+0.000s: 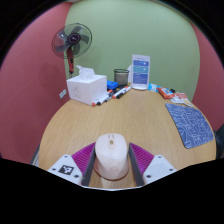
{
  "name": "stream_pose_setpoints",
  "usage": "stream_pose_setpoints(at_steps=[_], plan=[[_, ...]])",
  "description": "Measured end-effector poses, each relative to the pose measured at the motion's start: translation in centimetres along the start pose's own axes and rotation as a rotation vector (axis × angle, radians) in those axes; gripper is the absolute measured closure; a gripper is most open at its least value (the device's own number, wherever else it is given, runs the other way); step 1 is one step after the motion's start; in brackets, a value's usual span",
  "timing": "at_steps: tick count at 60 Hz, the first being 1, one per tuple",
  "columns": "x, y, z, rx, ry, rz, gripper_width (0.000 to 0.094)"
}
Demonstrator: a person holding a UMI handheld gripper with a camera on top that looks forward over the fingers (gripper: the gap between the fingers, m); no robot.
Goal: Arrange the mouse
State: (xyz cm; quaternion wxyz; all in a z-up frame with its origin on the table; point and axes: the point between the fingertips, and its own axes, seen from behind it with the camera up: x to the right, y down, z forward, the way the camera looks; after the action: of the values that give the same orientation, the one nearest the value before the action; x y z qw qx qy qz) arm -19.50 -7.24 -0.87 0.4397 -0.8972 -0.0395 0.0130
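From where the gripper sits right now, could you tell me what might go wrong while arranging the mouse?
1. The mouse sits between the fingers of the gripper, and I cannot tell whether both pads press on it; its rounded shell might slip if it is lifted.
2. The patterned mat lies close to the table's edge, so a mouse set there could overhang or fall.
3. Markers and a tissue box clutter the far side; reaching there could knock them.

The mouse's point(112, 157) near end is hidden behind the hand-held gripper point(112, 166).
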Motion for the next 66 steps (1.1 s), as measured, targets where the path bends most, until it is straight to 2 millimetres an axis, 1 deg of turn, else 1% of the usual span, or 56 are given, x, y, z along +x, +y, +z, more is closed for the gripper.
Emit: stream_pose_setpoints(at_steps=[2, 4, 11, 14, 17, 19, 21, 24, 28, 30, 32, 34, 36, 39, 42, 43, 44, 46, 48, 51, 52, 53, 54, 56, 58, 61, 63, 66], plan=[[-0.2, -0.2, 0.3, 0.007, -0.004, -0.019, 0.0405], [-0.2, -0.3, 0.3, 0.012, -0.001, -0.027, 0.041], [-0.2, -0.5, 0.5, -0.001, 0.003, -0.019, 0.0499], [-0.2, -0.6, 0.5, -0.01, 0.002, -0.024, 0.0523], [-0.6, -0.8, 0.4, -0.021, -0.014, -0.016, 0.053], [-0.8, -1.4, 0.1, -0.019, -0.031, -0.014, 0.0538], [-0.9, -2.5, -0.3, -0.003, -0.04, -0.009, 0.0539], [-1.0, -4.8, -1.2, 0.033, -0.06, -0.013, 0.0539], [-0.7, -9.4, -3.0, 0.107, -0.092, 0.007, 0.0537], [-0.2, -12.0, -4.0, 0.148, -0.113, 0.017, 0.0537], [0.8, -15.1, -5.0, 0.201, -0.119, 0.033, 0.0538], [2.1, -17.8, -6.1, 0.245, -0.132, 0.039, 0.0537], [4.0, -20.4, -7.2, 0.29, -0.131, 0.051, 0.0538], [7.6, -23.8, -8.2, 0.347, -0.125, 0.074, 0.054], [11.8, -25.9, -8.3, 0.372, -0.108, 0.097, 0.0541], [13.2, -26.3, -8.2, 0.374, -0.103, 0.103, 0.0538], [14.3, -26.3, -7.8, 0.381, -0.092, 0.101, 0.0541], [17.8, -27.0, -7.2, 0.373, -0.074, 0.11, 0.0541], [20.9, -26.6, -6.1, 0.356, -0.046, 0.099, 0.054], [25.7, -24.8, -4.1, 0.309, 0.004, 0.088, 0.0543], [27.1, -24.0, -3.4, 0.29, 0.015, 0.09, 0.0542], [28.4, -22.3, -2.6, 0.279, 0.027, 0.09, 0.0541], [29.6, -21.8, -1.8, 0.251, 0.034, 0.099, 0.0542], [31.8, -19.8, -0.3, 0.205, 0.049, 0.11, 0.0543], [33.6, -17.5, 1.2, 0.156, 0.06, 0.117, 0.0542], [35.7, -14.4, 3.1, 0.098, 0.074, 0.116, 0.054], [36.8, -12.2, 4.2, 0.071, 0.076, 0.111, 0.054], [37.8, -10.1, 5.5, 0.037, 0.082, 0.107, 0.0527]])
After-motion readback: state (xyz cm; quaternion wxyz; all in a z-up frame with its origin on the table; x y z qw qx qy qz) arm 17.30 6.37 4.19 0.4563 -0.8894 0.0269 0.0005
